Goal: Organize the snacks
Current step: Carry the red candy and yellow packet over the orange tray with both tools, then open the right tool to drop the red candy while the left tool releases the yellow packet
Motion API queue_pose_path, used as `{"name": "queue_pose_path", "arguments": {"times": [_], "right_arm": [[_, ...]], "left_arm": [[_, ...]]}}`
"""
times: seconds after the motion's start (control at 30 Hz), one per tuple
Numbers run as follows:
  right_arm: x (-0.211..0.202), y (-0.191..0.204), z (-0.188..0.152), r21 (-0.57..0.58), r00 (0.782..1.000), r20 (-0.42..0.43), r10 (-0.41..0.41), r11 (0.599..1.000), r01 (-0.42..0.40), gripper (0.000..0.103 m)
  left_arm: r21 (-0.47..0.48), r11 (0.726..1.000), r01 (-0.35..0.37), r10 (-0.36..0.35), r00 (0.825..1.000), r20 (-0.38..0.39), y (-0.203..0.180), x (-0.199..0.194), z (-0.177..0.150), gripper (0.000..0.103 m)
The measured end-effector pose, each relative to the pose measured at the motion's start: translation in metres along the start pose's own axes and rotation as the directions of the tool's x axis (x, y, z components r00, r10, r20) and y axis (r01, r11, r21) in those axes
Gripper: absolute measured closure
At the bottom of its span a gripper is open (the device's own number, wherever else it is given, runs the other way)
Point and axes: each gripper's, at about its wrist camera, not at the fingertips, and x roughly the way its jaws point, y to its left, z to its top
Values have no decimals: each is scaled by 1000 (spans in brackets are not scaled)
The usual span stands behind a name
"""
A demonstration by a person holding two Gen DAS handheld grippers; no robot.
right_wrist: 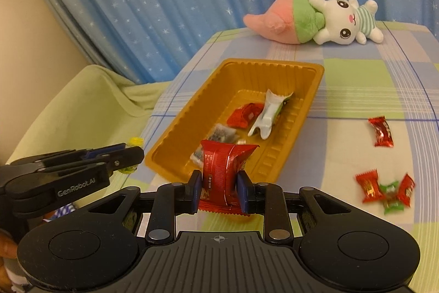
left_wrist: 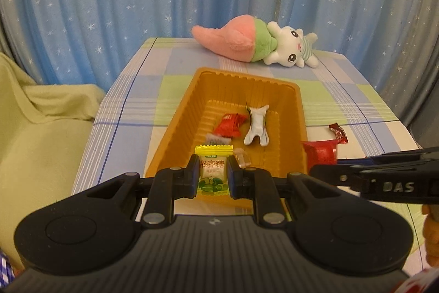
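Both tools loaded, tray next

Right now my left tool (left_wrist: 212, 173) is clamped on a yellow sweet (left_wrist: 213, 169), and my right tool (right_wrist: 218, 190) is clamped on a red packet (right_wrist: 223, 169). Both hang at the near end of the orange tray (right_wrist: 312, 92), which sits on the checked desk (right_wrist: 356, 78). Inside the tray lie a white wrapper (right_wrist: 267, 117), a red sweet (right_wrist: 244, 114) and a couple of small dark ones. Three red sweets and a green one lie loose on the desk to my right, well apart from the tray; the nearest cluster (right_wrist: 384, 190) is beside my right tool. I judge this the carry-and-drop step: each tool needs to move forward over the tray floor, then open so its load falls inside the rim. After that, the loose sweets on the right want fetching. A soft rabbit toy (left_wrist: 288, 48) lies at the far edge, out of the way
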Motion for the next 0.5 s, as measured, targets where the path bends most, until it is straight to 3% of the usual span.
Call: {"name": "queue_pose_path", "arguments": {"times": [0.5], "right_arm": [[63, -16, 15, 73, 989, -105, -102, 991, 110, 75]], "left_arm": [[38, 998, 58, -57, 997, -47, 7, 55, 17, 85]]}}
